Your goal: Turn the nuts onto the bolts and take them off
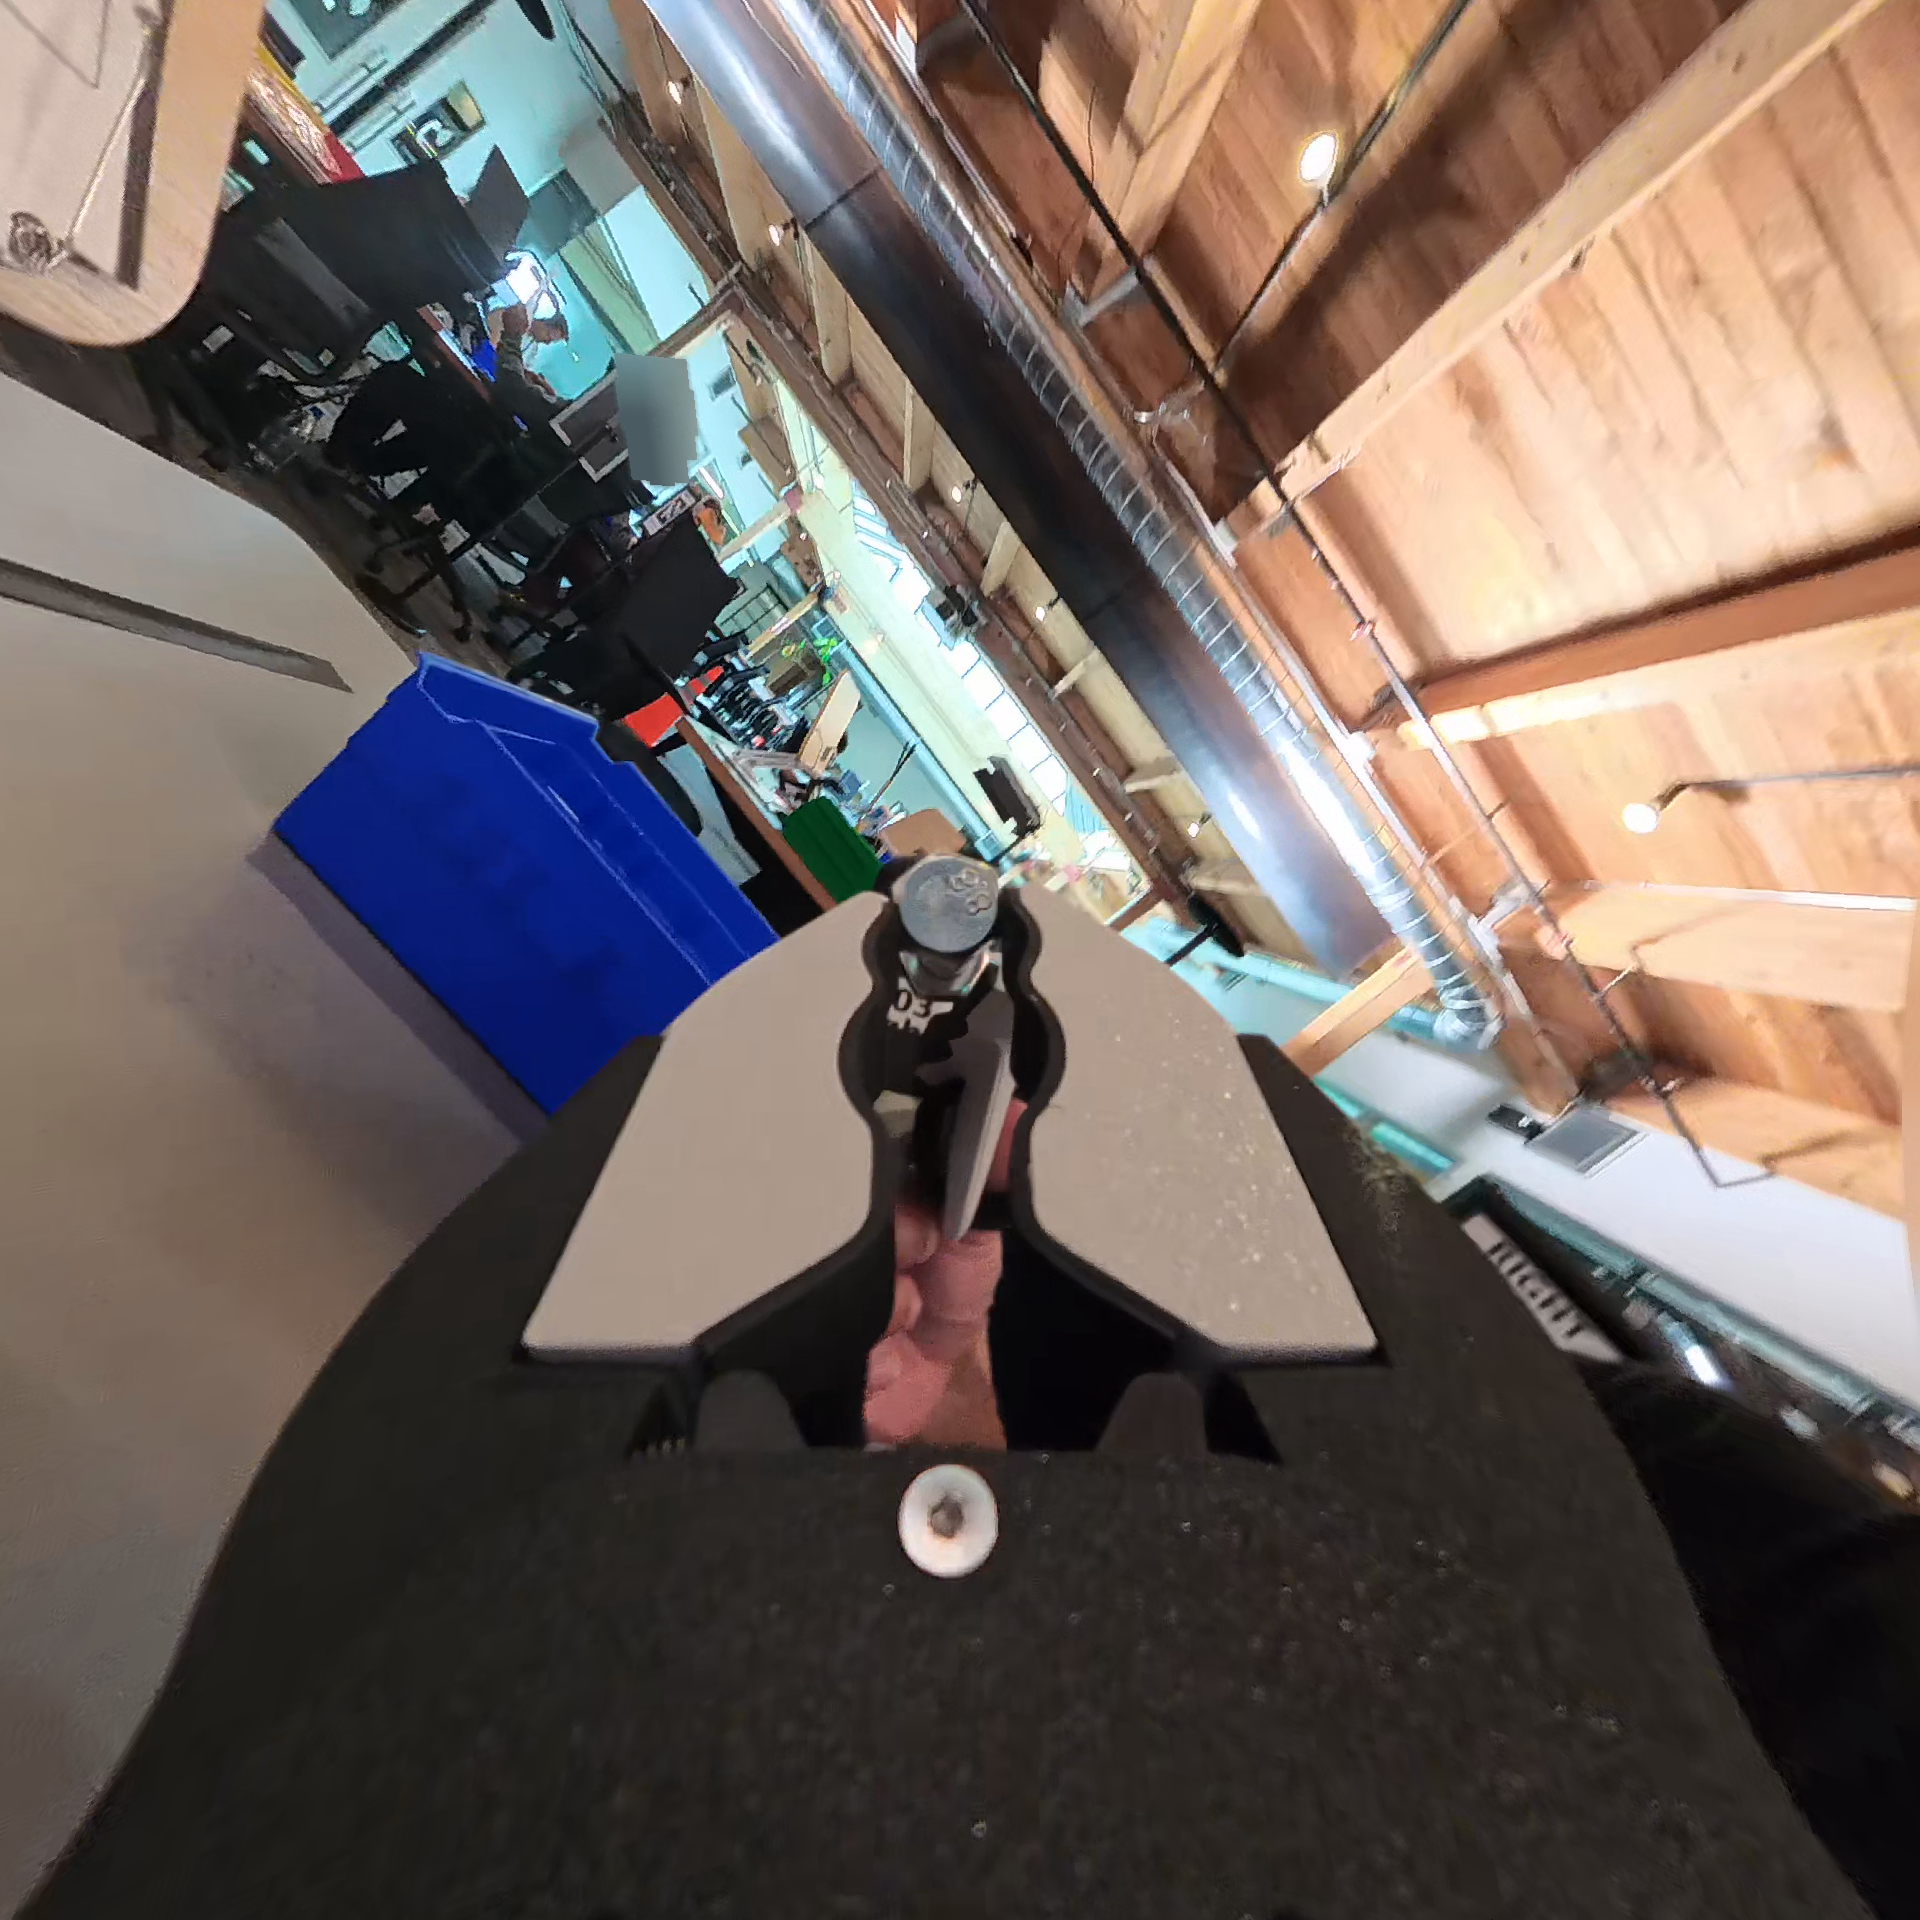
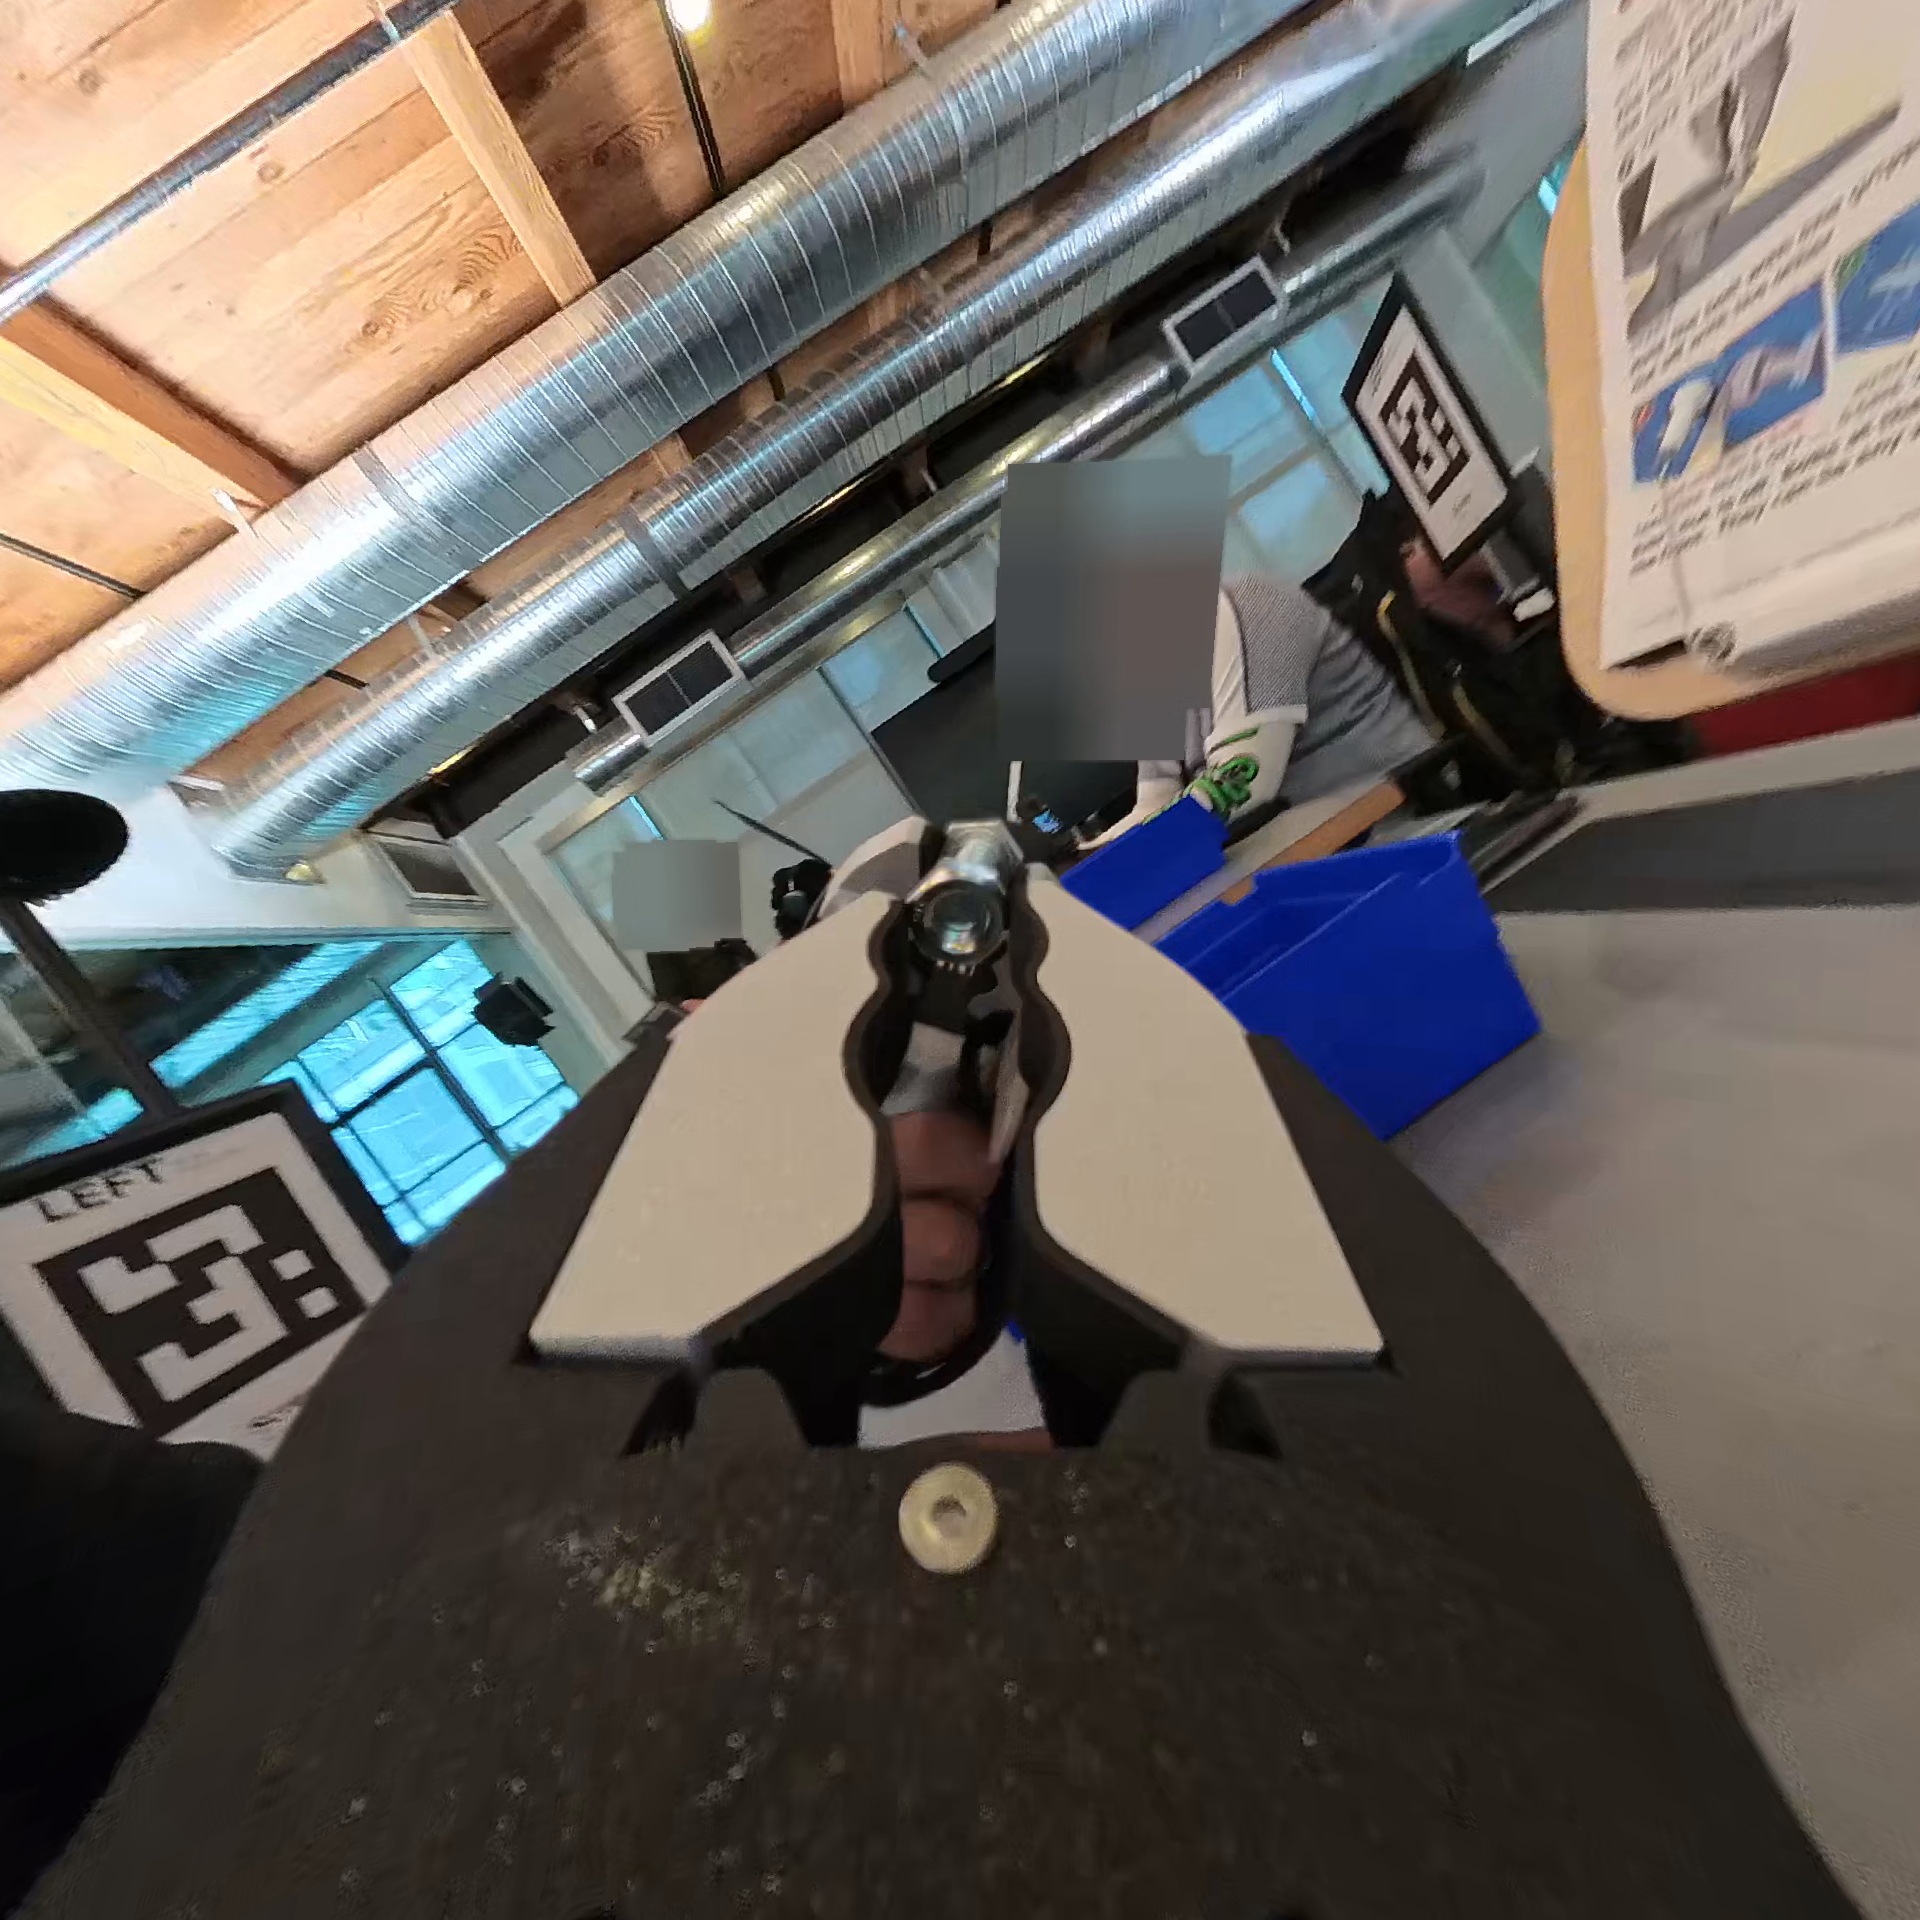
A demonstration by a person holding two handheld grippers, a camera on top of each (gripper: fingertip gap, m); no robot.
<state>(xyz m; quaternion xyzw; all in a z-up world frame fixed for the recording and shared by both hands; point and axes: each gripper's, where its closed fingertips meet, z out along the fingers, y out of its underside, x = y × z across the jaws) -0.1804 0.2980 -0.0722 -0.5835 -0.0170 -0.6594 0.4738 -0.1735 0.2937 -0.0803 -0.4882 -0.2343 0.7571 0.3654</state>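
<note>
My left gripper [image 1: 948, 935] is shut on a steel bolt [image 1: 948, 902]; the bolt's round, stamped head faces the camera between the grey fingertips. My right gripper [image 2: 956, 940] is shut on a steel nut [image 2: 954, 927] that sits on the bolt's threaded end [image 2: 977, 844]. The two grippers face each other tip to tip in the air, both tilted. The left gripper's grey tips [image 2: 883, 862] show just behind the nut in the right wrist view. A hand [image 1: 935, 1330] shows through the gap between the fingers. How far the nut is threaded on is hidden.
A blue plastic bin [image 1: 499, 883] [image 2: 1351, 977] stands on the grey table [image 1: 156, 1039] [image 2: 1683, 1195]. A black and white marker plate [image 2: 187, 1278] is at the lower left. People sit at desks behind. Metal ducts [image 2: 520, 436] and wooden ceiling are overhead.
</note>
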